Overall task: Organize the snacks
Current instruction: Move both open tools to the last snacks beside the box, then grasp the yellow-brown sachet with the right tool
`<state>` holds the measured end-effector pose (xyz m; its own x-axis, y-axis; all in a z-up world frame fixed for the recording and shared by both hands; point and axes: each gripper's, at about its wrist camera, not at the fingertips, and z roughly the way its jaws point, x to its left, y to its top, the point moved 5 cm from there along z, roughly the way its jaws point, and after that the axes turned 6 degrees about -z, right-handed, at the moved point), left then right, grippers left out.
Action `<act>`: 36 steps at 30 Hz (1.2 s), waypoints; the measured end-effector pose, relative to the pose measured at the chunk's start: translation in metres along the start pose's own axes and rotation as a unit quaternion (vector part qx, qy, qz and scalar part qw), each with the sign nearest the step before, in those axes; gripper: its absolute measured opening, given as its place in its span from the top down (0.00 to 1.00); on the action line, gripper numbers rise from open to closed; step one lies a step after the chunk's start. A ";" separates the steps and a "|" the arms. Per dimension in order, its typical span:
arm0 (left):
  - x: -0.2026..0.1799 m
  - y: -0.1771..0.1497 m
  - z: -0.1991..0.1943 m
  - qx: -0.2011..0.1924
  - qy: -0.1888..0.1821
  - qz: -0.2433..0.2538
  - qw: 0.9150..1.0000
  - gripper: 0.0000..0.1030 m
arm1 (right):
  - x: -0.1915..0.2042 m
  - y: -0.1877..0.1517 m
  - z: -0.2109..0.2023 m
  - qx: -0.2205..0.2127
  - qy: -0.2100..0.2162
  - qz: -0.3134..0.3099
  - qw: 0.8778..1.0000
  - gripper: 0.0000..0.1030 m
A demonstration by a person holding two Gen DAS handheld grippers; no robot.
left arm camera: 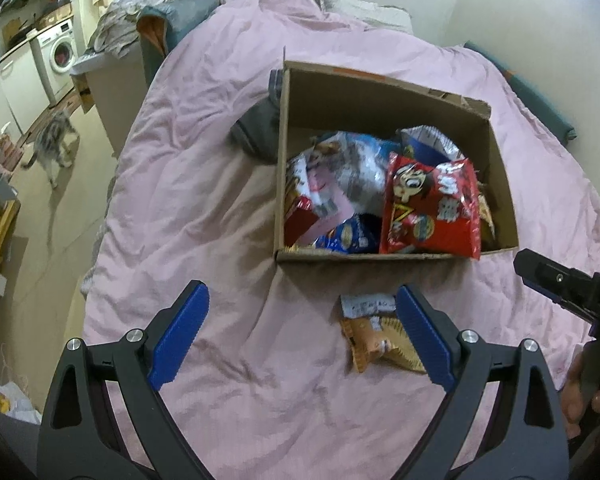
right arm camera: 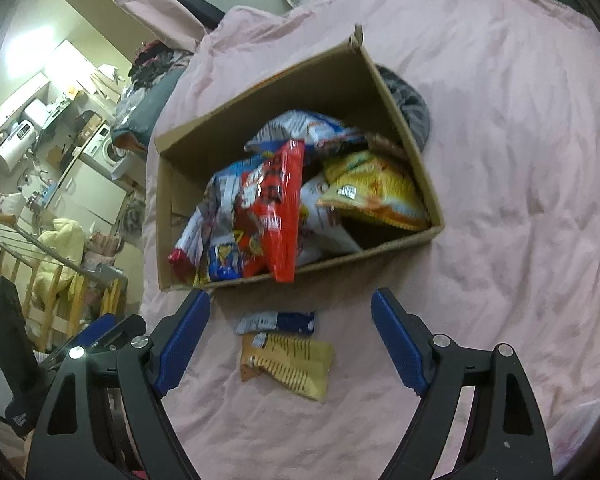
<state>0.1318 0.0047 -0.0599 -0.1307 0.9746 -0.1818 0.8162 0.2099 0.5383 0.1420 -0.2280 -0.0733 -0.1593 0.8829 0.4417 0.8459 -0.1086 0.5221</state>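
Note:
An open cardboard box (left arm camera: 384, 92) (right arm camera: 268, 92) sits on a pink bedspread, filled with several snack bags, among them a red bag (left arm camera: 432, 208) (right arm camera: 276, 208) and a yellow bag (right arm camera: 374, 190). In front of the box lie two small packets: a tan and yellow one (left arm camera: 376, 342) (right arm camera: 290, 362) and a small blue and white one (right arm camera: 278, 322) (left arm camera: 366, 306). My left gripper (left arm camera: 302, 332) is open and empty, its right finger beside the tan packet. My right gripper (right arm camera: 290, 340) is open and empty, its jaws standing either side of the two packets.
A dark grey cloth item (left arm camera: 258, 128) (right arm camera: 408, 100) lies against the box's far side. The pink bedspread (left arm camera: 188, 184) covers the bed. To the left are the floor, a cat (left arm camera: 54, 140), a washing machine (left arm camera: 58, 54) and a wooden rack (right arm camera: 52, 280).

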 end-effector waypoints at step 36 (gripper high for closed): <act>0.050 -0.003 0.029 0.073 0.012 -0.141 0.987 0.10 | 0.047 -0.042 0.154 0.171 0.007 -0.166 0.971 0.33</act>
<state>0.1394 0.0508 -0.0947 -0.3753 0.8813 -0.2871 0.8184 0.4605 0.3438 0.1775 -0.1114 -0.1860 -0.4572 0.8368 0.3014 0.8659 0.3414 0.3656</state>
